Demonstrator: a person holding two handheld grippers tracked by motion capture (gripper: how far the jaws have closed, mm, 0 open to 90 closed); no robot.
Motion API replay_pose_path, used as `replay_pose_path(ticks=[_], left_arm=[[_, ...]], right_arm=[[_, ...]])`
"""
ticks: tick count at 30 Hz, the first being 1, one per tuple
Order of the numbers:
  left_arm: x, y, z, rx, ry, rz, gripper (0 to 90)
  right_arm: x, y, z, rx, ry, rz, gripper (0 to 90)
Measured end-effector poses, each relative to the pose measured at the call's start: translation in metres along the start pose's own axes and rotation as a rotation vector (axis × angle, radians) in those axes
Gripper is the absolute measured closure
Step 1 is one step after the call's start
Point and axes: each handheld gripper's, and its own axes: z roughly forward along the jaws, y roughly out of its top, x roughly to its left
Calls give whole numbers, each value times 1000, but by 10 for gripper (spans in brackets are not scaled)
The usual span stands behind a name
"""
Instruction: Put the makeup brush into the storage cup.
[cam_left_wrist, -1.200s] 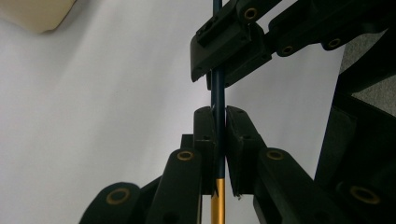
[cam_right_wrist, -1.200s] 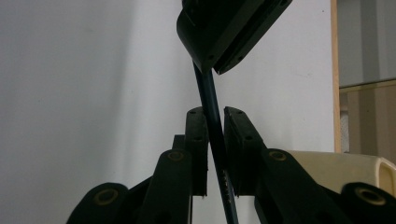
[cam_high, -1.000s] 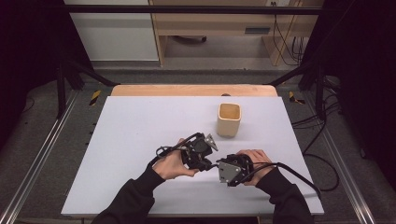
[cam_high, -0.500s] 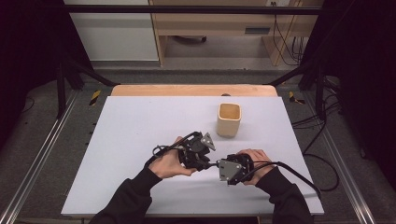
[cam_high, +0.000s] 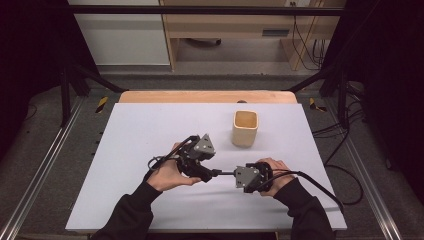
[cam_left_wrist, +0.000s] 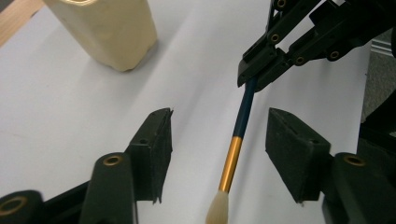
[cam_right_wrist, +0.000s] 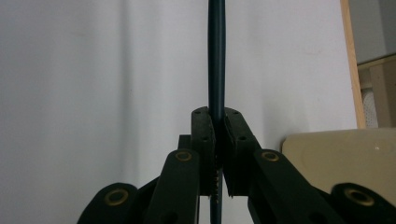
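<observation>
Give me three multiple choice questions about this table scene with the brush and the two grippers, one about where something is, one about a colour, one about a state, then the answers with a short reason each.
1. Where is the brush's bristle tip?
A. inside the cup
B. between the left gripper's open jaws
C. flat on the floor

2. What colour is the band next to the bristles?
A. gold
B. red
C. white

3. How does the right gripper stand?
A. open, holding nothing
B. shut on the cup's rim
C. shut on the brush handle

Answers:
1 B: the left gripper view shows the pale tip lying between its spread jaws, with the cup standing apart.
2 A: a gold ferrule joins the dark blue handle to the bristles.
3 C: the right gripper view shows both jaws pressed against the handle.
</observation>
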Motion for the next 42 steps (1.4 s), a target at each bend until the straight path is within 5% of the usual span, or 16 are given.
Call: replay_pose_path(ticks=[4,10,21,27,42], left_arm=[[3,-10,-6,-28,24,-27,340],[6,-26,-14,-120,81,-81,247],[8,-53,-13,-212,169,-185,148],[6,-63,-9,-253,183,-223,143],[-3,-74,7,-379,205,-306,143]], right_arm=[[-2,-4,0,4,-6,20,846],[-5,-8,0,10,-3,109,846],[-6,-21,-4,-19,5,256,846],[-6,-27,-6,-56,5,353,846],[-3,-34,-9,-143,-25,506,846]])
